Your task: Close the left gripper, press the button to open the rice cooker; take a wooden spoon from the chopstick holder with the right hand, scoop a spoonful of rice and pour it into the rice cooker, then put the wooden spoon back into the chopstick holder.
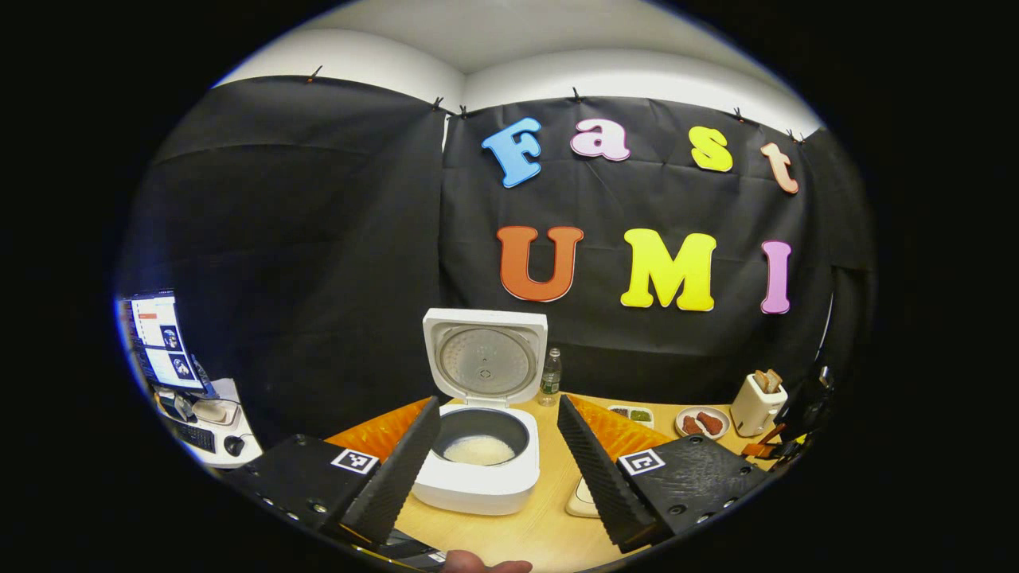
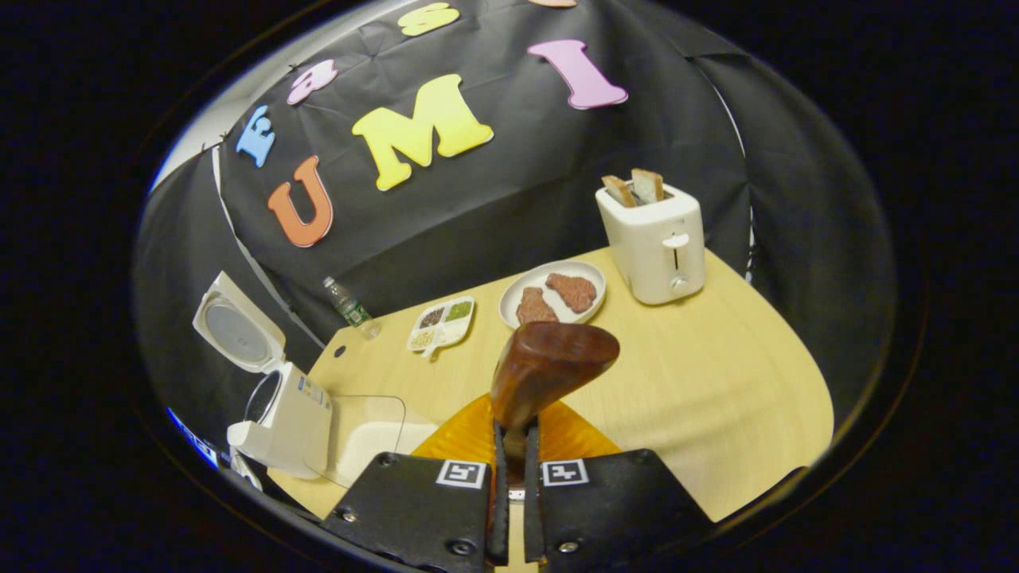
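Already open at centre of the left gripper view: rice cooker (image 1: 485, 446), lid upright, rice (image 1: 478, 450) low in the pot. Flanked by the left gripper (image 1: 497, 446), fingers spread wide, gripping nothing. Further right, bottle (image 1: 550, 376), seasoning tray (image 1: 631, 414), plate (image 1: 701, 422), toaster (image 1: 757, 403). Lower centre of the right gripper view: right gripper (image 2: 514, 446) pinched narrow on the wooden spoon (image 2: 549, 366), bowl raised over the table (image 2: 716, 382). Chopstick holder not made out.
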`<state>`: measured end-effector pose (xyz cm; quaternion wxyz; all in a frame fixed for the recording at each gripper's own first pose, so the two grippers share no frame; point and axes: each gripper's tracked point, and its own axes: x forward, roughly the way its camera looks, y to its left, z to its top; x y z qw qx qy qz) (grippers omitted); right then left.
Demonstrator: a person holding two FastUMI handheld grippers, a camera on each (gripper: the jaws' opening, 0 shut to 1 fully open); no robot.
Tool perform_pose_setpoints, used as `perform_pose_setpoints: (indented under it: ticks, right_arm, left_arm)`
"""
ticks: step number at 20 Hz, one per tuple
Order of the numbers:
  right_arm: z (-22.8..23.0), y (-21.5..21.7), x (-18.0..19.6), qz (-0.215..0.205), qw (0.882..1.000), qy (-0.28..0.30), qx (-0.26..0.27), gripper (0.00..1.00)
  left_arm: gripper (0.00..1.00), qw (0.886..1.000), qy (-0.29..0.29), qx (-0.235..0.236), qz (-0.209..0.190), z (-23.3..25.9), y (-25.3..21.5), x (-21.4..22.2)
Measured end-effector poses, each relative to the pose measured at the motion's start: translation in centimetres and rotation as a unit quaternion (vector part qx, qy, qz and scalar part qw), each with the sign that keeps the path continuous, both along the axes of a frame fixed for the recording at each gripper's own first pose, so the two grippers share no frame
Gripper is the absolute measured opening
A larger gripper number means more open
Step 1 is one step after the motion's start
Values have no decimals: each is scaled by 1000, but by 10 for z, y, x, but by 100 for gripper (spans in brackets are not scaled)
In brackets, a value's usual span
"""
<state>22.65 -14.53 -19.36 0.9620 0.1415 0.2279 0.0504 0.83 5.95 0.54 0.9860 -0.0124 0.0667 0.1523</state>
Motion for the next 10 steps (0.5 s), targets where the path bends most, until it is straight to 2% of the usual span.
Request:
perform_pose_setpoints:
  ticks: [5,8,10]
  right_arm:
    - [66,34,-20,9,997,-42,-64,12]
    - [86,86,-30,39,994,-55,-85,12]
    - [85,126,-32,60,992,-54,-97,14]
  left_arm:
    - [94,998,-10,9,-54,-17,4,3]
    - [94,996,-16,-4,-92,-24,3,4]
    - [94,995,-20,1,-98,-26,15,2]
